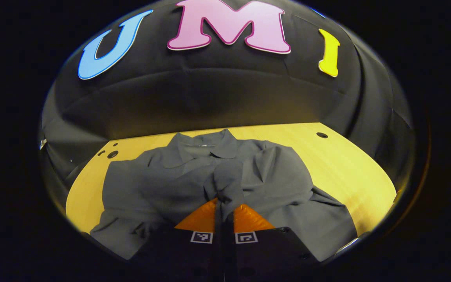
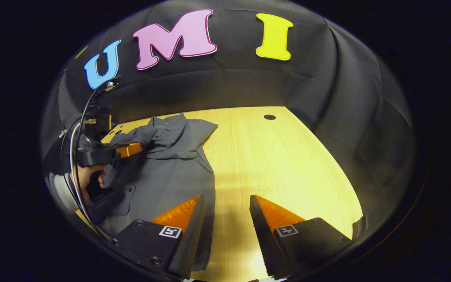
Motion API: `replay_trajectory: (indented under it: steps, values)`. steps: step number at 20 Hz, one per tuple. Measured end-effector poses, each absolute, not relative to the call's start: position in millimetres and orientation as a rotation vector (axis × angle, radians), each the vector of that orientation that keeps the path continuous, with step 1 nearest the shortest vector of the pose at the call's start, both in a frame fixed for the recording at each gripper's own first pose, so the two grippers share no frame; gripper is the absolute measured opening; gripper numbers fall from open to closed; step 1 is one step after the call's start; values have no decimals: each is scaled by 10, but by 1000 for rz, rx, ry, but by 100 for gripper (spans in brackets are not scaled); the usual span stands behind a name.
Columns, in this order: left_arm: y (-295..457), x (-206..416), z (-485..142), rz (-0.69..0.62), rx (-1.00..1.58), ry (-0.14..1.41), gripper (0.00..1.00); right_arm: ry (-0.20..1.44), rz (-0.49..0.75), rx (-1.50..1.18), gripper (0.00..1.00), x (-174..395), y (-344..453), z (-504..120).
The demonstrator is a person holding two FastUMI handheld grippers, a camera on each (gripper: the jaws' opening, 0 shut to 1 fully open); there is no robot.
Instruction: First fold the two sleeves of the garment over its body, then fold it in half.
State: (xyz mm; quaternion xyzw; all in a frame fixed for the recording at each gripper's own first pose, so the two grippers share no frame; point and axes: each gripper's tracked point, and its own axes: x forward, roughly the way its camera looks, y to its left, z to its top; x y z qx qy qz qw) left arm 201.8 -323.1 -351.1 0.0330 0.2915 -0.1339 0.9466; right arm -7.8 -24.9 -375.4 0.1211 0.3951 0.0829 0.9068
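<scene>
Left gripper pinches the shirt

The left gripper [image 1: 224,206] has its fingers closed on a fold of the grey garment [image 1: 194,180], which lies spread on the wooden bench [image 1: 339,164]; the right gripper [image 2: 225,213] hangs wide open and empty over the garment's edge

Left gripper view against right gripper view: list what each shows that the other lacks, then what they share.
Left gripper view: the left gripper shut on the grey garment's fabric, collar facing the camera. Right gripper view: the right gripper open over the table, plus a hand holding the left gripper. Shared: garment and wooden table.
</scene>
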Motion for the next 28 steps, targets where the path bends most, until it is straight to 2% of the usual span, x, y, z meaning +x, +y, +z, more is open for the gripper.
replay_trajectory:
  steps: [1,5,6,7,8,9,10,11,12,15,19,20,21,26,27,28]
  values:
    - [-3264,2006,-3564,-273,69,606,7,819,180,249,72,-74,-248,-3771]
    - [-3361,1960,-3663,-276,47,622,24,820,203,248,72,-9,-283,-3824]
    - [-3373,1941,-3668,-277,34,623,41,821,208,251,72,2,-273,-3836]
    - [-3398,1919,-3654,-283,19,625,37,820,211,255,72,6,-264,-3831]
    - [-3427,1884,-3656,-295,3,625,38,819,215,257,66,18,-260,-3821]
    - [-3472,1858,-3647,-314,-20,632,44,817,217,256,74,12,-249,-3819]
    - [-3502,1815,-3653,-334,-47,637,51,815,220,255,75,11,-245,-3803]
    - [-3528,1786,-3614,-345,-77,635,49,811,220,255,75,3,-241,-3789]
    - [-3539,1752,-3564,-356,-102,628,68,811,221,254,75,-1,-236,-3778]
    - [-3513,1627,-3412,-386,-90,598,96,806,219,256,75,-65,-166,-3716]
    - [-3238,1406,-3181,-381,-48,568,96,805,231,247,75,-227,-69,-3596]
    - [-3155,1331,-3117,-382,-46,562,92,805,236,243,75,-275,-42,-3562]
    - [-3062,1246,-3055,-385,-44,557,96,800,238,241,75,-335,-17,-3520]
    - [-2486,816,-2802,-376,-25,548,96,818,259,228,75,-608,144,-3462]
    - [-2350,737,-2771,-369,-29,550,92,824,263,227,75,-667,174,-3466]
    - [-2202,667,-2736,-360,-35,552,96,829,263,222,75,-713,197,-3472]
